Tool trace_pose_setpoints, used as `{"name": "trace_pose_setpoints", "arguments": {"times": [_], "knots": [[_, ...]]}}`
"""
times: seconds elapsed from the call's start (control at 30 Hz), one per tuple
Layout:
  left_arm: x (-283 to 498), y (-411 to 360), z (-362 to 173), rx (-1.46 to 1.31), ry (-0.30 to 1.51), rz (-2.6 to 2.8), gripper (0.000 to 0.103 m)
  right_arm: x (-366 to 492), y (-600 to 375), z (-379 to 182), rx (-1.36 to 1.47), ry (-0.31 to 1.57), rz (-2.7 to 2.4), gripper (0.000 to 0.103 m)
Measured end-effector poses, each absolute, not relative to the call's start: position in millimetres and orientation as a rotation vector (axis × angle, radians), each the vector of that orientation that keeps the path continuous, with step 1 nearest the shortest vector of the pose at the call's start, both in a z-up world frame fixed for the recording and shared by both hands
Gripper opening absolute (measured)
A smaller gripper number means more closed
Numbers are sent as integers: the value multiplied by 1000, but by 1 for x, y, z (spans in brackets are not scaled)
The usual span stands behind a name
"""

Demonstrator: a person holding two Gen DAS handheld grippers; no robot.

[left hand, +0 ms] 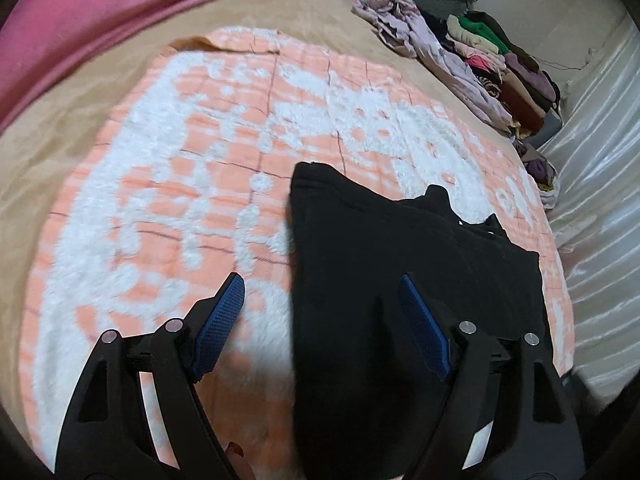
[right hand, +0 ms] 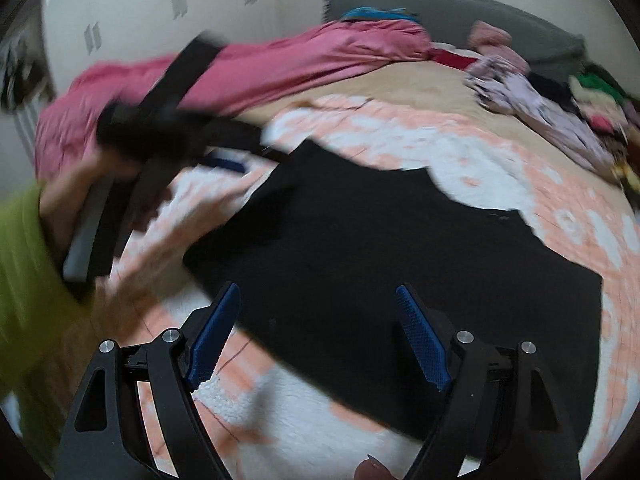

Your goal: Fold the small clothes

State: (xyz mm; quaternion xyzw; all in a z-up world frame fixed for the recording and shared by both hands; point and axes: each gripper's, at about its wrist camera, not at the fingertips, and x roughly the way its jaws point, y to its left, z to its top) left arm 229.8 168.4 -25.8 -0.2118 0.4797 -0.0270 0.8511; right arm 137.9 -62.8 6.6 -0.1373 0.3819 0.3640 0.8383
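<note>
Both the left tool and right tool gape wide, angled downward, gripping nothing.

Black garment: matt, soft knit cloth. Peach-and-white blanket: fluffy, tufted pile with stitched grid lines. Pink sheet: smooth cloth with slight sheen. Gripper pads: blue, finely textured; arms matt black plastic with bright metal pins. Wardrobe doors: glossy white.

Home bedroom: bed under tan cover, peach-and-white blanket spread on top, pink sheet, grey headboard, clothes piles along edge, white wardrobe doors.
</note>
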Motion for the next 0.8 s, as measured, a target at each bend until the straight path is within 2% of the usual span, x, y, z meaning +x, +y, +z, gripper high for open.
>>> {"name": "trace_pose_setpoints", "arguments": {"times": [0.23, 0.4, 0.43, 0.5, 0.63, 0.73, 0.8], "knots": [[254, 165, -49, -475, 1053, -88, 71, 116, -22, -28, -477, 777, 804, 79], [258, 159, -54, -470, 1052, -91, 71, 104, -2, -46, -633, 681, 749, 79], [258, 158, -53, -469, 1051, -93, 69, 101, 2, -49, -662, 660, 739, 79], [258, 155, -53, -471, 1052, -99, 45, 99, 4, -55, -711, 621, 721, 78], [261, 148, -54, -478, 1060, -92, 39, 97, 12, -60, -764, 552, 682, 76], [263, 149, -58, -512, 1076, -82, 36, 102, 8, -59, -732, 555, 673, 61], [263, 150, -57, -529, 1077, -80, 25, 106, 4, -55, -694, 560, 669, 43]]}}
